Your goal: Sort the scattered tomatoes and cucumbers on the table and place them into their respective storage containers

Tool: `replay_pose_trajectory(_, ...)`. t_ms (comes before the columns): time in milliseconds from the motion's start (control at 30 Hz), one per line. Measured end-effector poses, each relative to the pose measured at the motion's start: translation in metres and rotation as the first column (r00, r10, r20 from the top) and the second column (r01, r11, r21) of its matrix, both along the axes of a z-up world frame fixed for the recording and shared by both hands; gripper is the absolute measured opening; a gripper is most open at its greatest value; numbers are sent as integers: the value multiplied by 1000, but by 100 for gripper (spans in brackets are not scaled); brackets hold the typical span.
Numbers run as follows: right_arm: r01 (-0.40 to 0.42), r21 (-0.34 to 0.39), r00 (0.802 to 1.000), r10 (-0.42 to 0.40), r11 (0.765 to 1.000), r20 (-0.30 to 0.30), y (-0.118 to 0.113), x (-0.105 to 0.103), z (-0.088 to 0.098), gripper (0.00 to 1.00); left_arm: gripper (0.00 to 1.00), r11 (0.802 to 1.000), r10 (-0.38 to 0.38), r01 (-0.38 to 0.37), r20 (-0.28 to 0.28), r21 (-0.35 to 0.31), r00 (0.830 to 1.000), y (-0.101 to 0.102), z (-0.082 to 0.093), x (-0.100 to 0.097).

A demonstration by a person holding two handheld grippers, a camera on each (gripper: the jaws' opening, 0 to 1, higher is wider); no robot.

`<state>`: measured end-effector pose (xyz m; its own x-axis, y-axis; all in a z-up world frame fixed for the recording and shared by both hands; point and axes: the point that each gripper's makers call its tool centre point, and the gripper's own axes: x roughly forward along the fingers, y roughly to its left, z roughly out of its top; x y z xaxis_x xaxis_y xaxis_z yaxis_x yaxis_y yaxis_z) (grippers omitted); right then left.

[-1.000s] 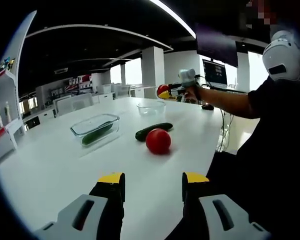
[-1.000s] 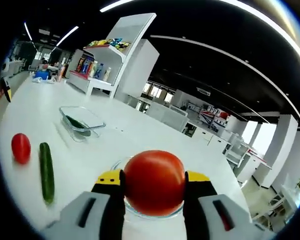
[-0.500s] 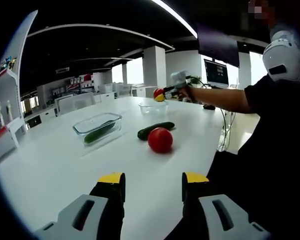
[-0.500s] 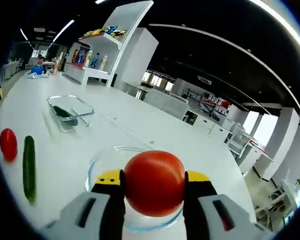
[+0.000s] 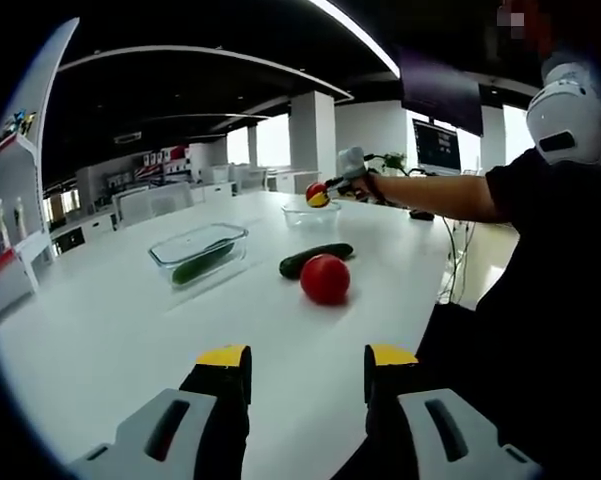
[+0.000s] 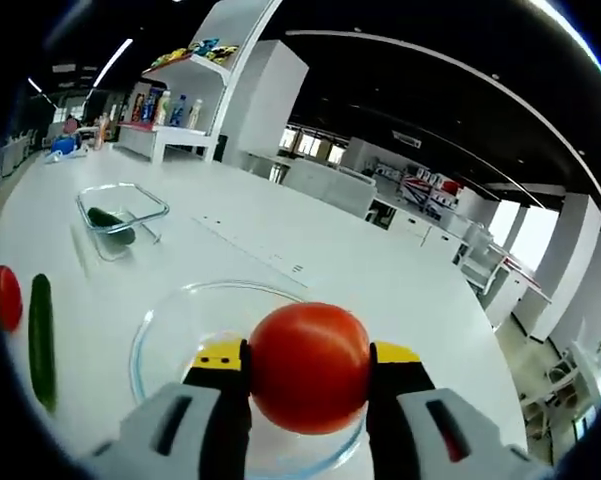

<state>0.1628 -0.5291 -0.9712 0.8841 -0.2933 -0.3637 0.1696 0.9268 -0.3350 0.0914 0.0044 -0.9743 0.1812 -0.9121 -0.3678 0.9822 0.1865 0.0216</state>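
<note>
Red tomato (image 6: 309, 367) between yellow-tipped grey tongs (image 6: 309, 372); dark green cucumber (image 6: 41, 339); white table (image 5: 100, 330); clear glass bowl (image 6: 170, 322).

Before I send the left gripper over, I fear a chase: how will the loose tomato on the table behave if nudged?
The loose tomato looks round and smooth, so it would probably roll across the bare table. The cucumber close behind it might stop it that way. Its glossy skin may slip between hard jaws.

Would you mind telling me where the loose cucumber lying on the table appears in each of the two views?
Left gripper view: the loose cucumber lies centre-right, just behind the loose tomato.
Right gripper view: the same cucumber lies at the far left edge, beside that tomato.
Shared landmark: the rectangular glass container holding another cucumber.
</note>
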Motion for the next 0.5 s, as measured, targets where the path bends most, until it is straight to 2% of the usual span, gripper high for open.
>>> replay_pose_trajectory(167, -14, -1, 1000, 14, 1000, -23, -1, 2, 0, 44, 45, 1000, -12, 12, -3, -4, 1000, -6, 2, 2)
replay_pose_trajectory(500, -22, 18, 999, 22, 1000, -38, -4, 4, -2, 44, 45, 1000, -9, 9, -3, -6, 1000, -5, 2, 6)
